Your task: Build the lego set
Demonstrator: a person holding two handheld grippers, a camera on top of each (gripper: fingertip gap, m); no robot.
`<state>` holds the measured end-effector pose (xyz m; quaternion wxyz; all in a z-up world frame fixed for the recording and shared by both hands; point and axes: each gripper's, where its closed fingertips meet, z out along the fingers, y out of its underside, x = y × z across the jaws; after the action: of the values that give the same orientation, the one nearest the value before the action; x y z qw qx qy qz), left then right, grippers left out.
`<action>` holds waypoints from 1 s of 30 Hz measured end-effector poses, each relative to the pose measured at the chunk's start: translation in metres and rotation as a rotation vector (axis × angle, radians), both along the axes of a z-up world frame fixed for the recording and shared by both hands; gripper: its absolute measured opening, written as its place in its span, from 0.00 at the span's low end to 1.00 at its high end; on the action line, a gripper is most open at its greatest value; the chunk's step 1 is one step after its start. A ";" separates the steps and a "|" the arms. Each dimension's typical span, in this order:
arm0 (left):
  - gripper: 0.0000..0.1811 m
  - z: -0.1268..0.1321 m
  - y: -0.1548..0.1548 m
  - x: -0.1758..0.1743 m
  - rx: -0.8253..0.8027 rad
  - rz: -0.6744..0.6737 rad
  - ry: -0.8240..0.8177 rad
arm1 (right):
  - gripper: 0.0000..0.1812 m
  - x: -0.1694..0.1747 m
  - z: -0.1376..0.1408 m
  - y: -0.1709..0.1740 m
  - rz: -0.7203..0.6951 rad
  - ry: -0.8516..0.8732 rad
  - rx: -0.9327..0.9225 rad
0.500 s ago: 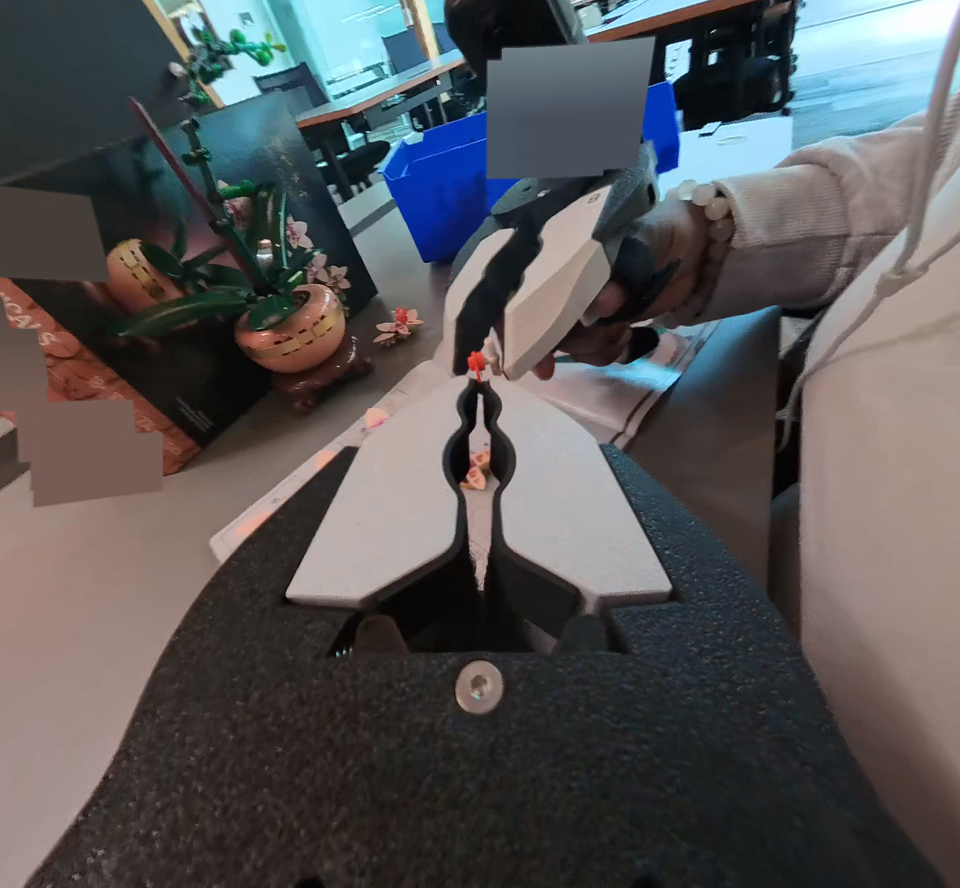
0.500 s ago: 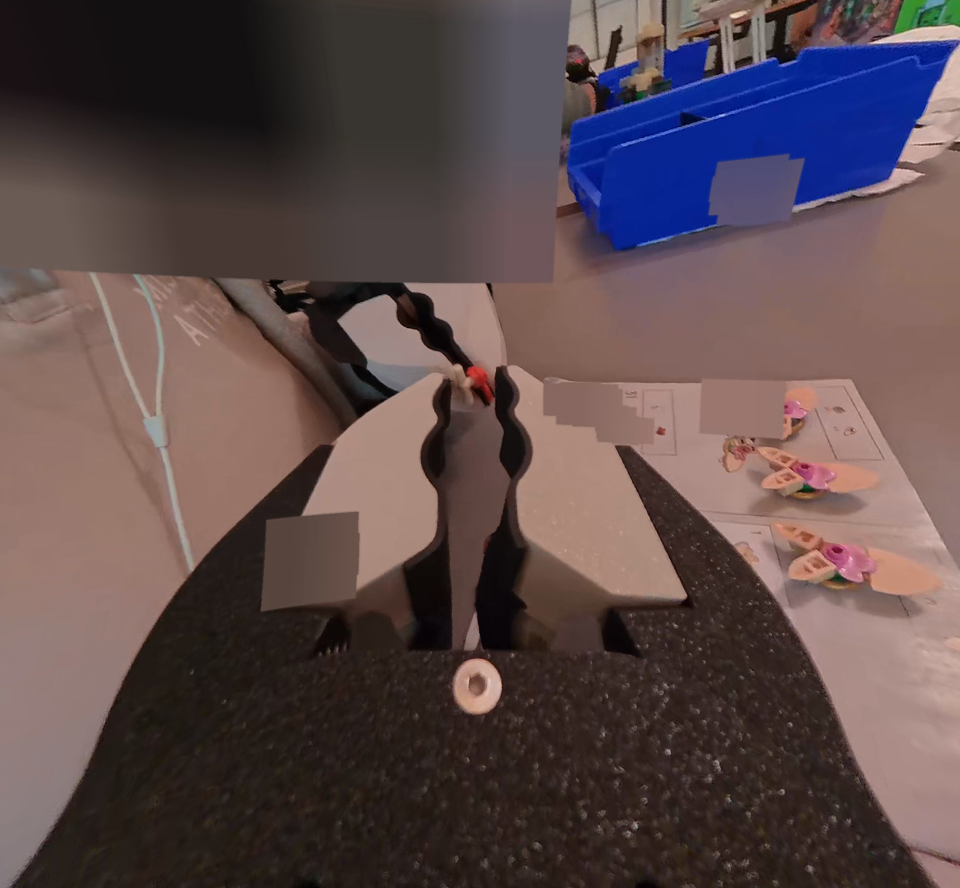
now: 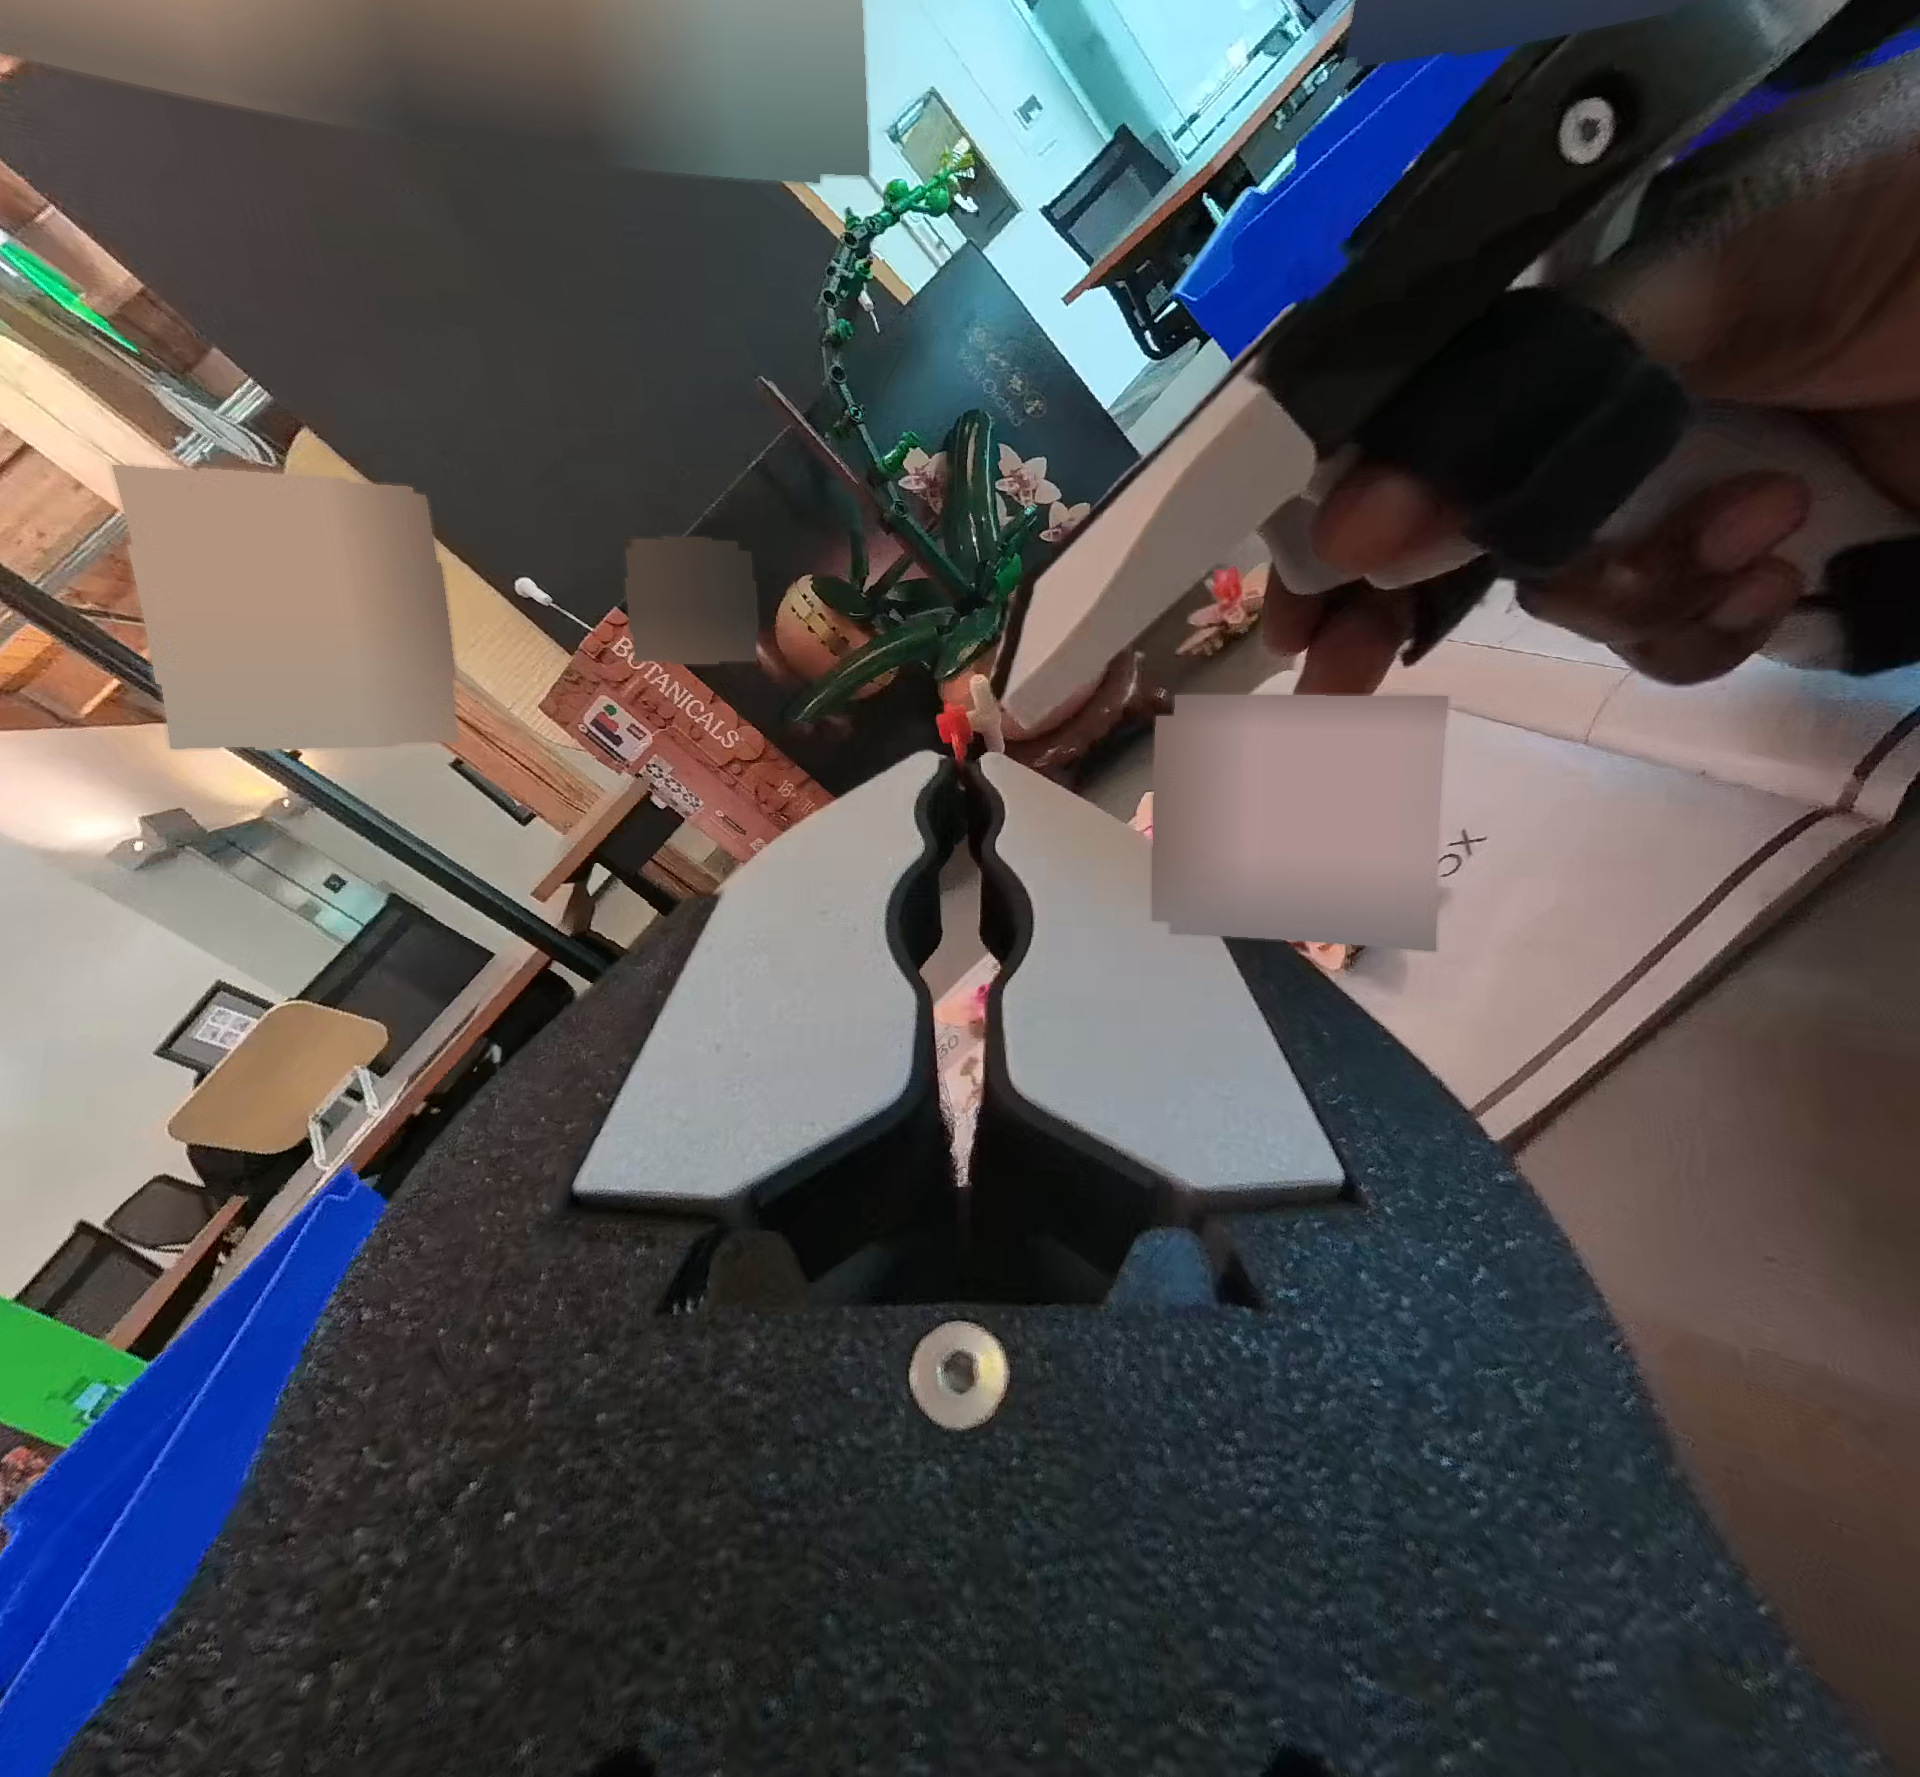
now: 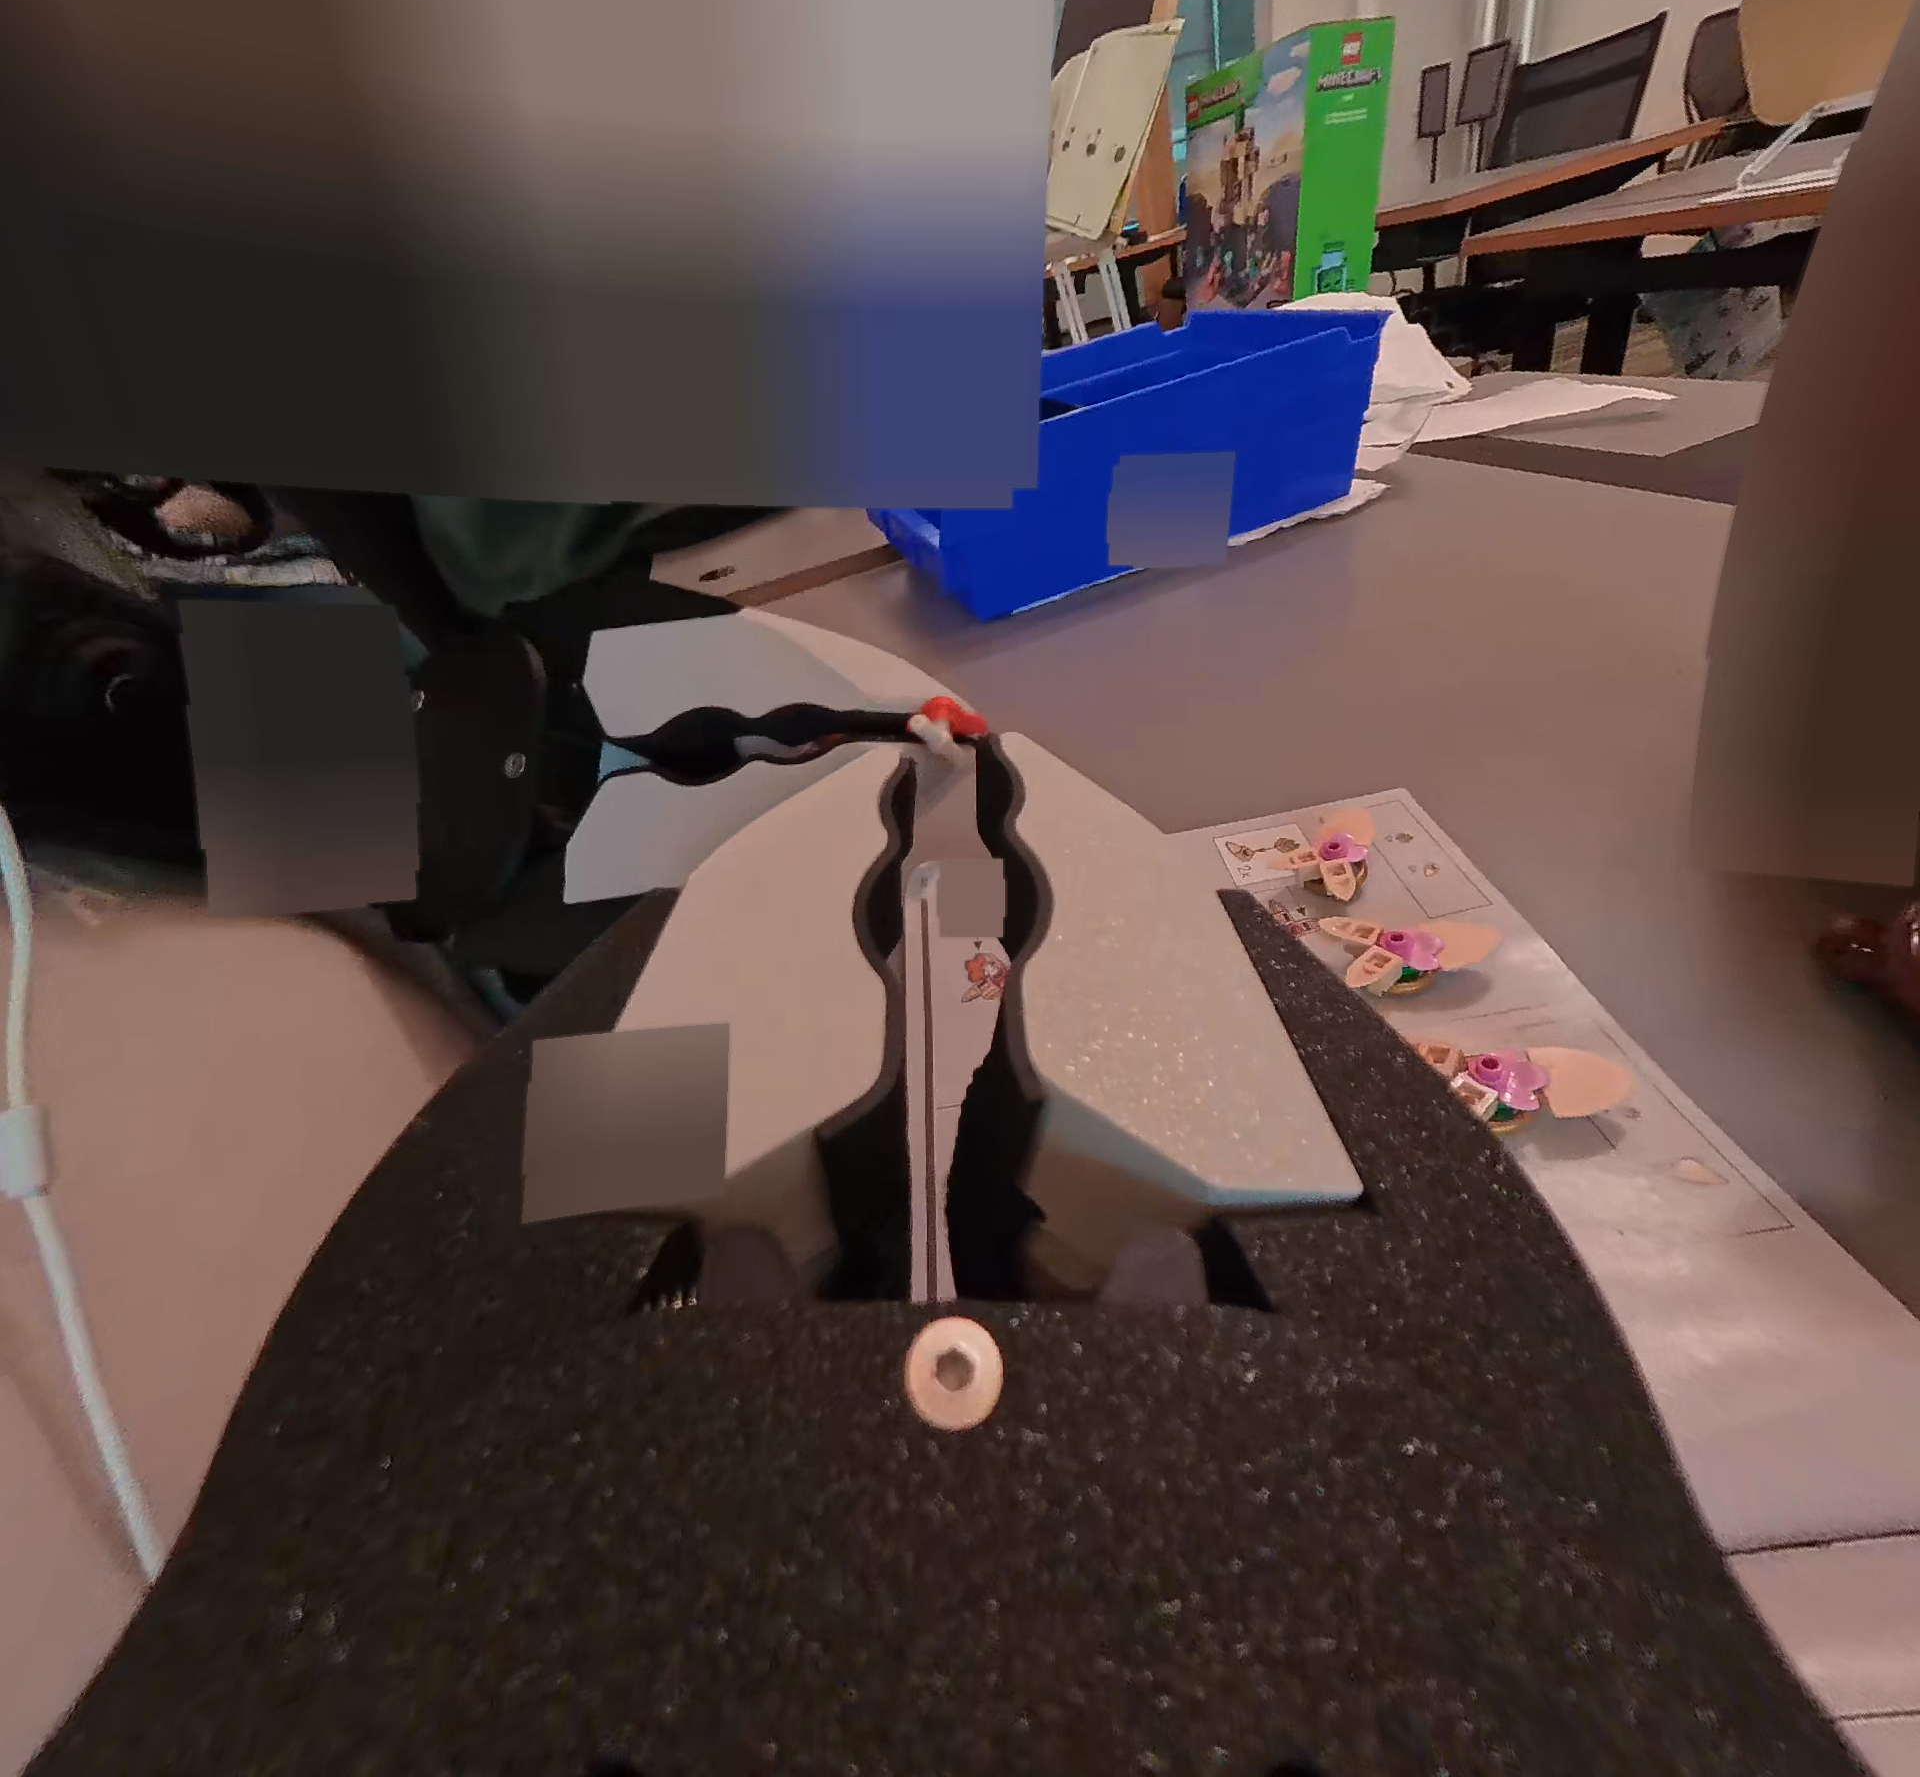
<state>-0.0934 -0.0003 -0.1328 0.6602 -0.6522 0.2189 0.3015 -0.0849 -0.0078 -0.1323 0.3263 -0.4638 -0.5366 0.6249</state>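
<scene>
Tiny red plastic lego piece (image 3: 952, 726) sat pinched at the left gripper (image 3: 964, 771) tips, mid-air, touching a small white piece (image 4: 938, 736) nipped by the right gripper (image 4: 948, 759). Judged light, rigid, slippery; grip flat sides.

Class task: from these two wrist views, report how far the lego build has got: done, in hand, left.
Done: three pink flowers lie finished on the instruction sheet. In hand: the left gripper pinches a red piece; the right gripper holds a white piece against it. Left: the green stem carries no blooms.
</scene>
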 end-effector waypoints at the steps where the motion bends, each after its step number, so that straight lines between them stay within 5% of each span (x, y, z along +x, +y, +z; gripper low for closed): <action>1: 0.00 -0.001 0.000 0.001 -0.003 -0.003 0.003 | 0.06 0.000 0.000 0.001 -0.003 0.003 -0.010; 19: 0.01 -0.015 0.000 0.010 -0.047 -0.046 -0.061 | 0.02 0.003 -0.013 -0.003 0.028 -0.046 -0.106; 30: 0.01 -0.016 0.022 0.006 -0.109 -0.078 -0.216 | 0.12 0.011 -0.006 0.019 -0.008 -0.062 -0.108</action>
<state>-0.0878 0.0218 -0.1485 0.6547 -0.7067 0.1880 0.1912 -0.0741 0.0110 -0.1379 0.2863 -0.5021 -0.5101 0.6370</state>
